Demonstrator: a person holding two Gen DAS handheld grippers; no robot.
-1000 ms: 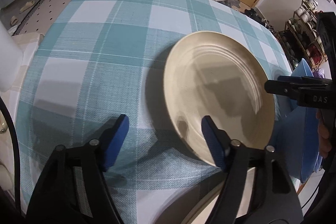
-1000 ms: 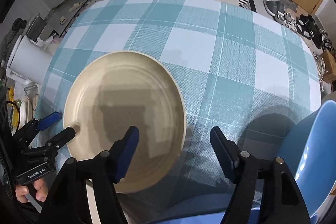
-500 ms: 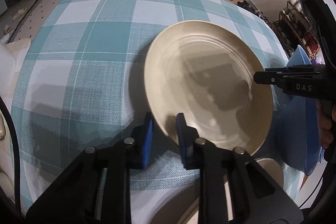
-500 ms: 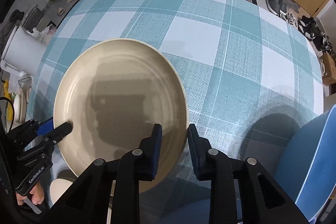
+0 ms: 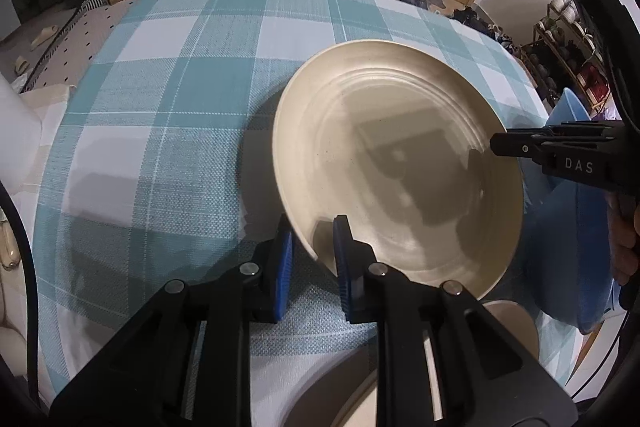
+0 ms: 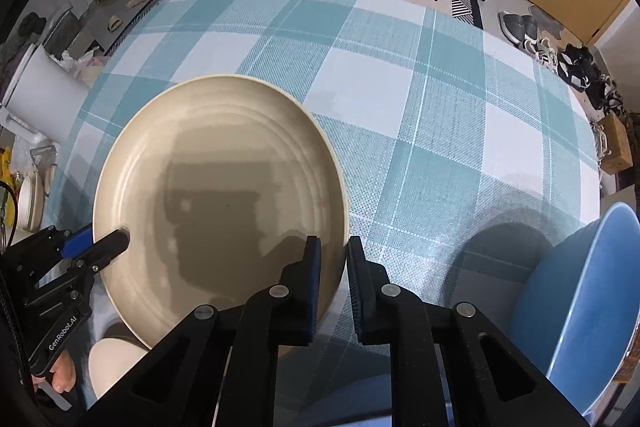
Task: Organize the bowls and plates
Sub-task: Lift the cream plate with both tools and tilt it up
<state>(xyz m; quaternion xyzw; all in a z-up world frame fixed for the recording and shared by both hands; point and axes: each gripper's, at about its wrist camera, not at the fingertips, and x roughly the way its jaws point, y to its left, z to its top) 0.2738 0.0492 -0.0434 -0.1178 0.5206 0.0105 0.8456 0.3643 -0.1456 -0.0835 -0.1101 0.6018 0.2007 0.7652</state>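
- Left wrist view, going left to right: the left gripper [image 5: 312, 259] is clamped on the near-left rim of the beige plate [image 5: 400, 163], and the right gripper [image 5: 496, 145] pinches the opposite rim at the right edge.
- The plate sits tilted and looks raised off the checked tablecloth [image 5: 168, 99], so I judge a two-handed carry has just begun; its destination is not shown.
- Left to do: stacking this plate and dealing with the blue bowl [image 5: 576, 227] behind the right gripper.
- This view alone shows a second beige dish [image 5: 512, 323] peeking out under the plate's near edge.
- Right wrist view, left to right: the left gripper [image 6: 100, 247] grips the plate's [image 6: 220, 195] left rim, the right gripper [image 6: 332, 279] is shut on the near-right rim, and the blue bowl [image 6: 580, 307] sits well apart at far right, shown here far more fully.
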